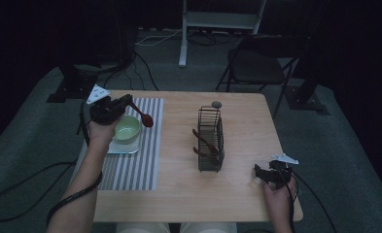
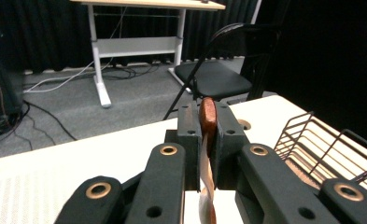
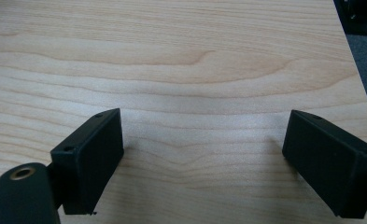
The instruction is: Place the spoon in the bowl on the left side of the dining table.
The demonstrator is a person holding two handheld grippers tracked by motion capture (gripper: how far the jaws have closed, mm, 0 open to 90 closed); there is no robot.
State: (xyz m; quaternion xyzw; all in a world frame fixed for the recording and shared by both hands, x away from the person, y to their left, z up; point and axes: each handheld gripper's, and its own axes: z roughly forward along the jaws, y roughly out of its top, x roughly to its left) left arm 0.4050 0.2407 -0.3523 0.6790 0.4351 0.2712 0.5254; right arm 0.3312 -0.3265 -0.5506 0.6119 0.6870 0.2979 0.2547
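High view: left gripper (image 1: 130, 103) held above the far end of the striped mat (image 1: 139, 160), jaws pinching the handle of a brown wooden spoon (image 1: 145, 118). The spoon's bowl sticks out past the jaw tips, toward the wire rack (image 1: 211, 141), and sits just beside the green bowl's (image 1: 127, 128) far rim; can't tell if it touches. The green bowl is under and just behind the jaws, resting on a pale square plate (image 1: 123, 147) on the mat. More brown utensils (image 1: 204, 143) stand in the wire rack, well apart from the left jaws. A small grey knob (image 1: 217, 104) lies on the table (image 1: 237, 194) just beyond the rack.

Left gripper view: the spoon (image 2: 208, 116) is clamped edge-on between the two black pads, its top poking above them and the handle running down between the jaw arms. The rack (image 2: 321, 149) is off to the side of the jaws, with a black folding chair (image 2: 218, 77) on the floor ahead, past the table edge.

Right gripper view: right gripper (image 3: 202, 154) has jaws spread wide, nothing between them, with bare wood table (image 3: 181, 70) below and ahead of the pads. In the high view the right gripper (image 1: 260, 174) sits low at the near right corner of the table, jaws pointing toward the rack but well apart from it.
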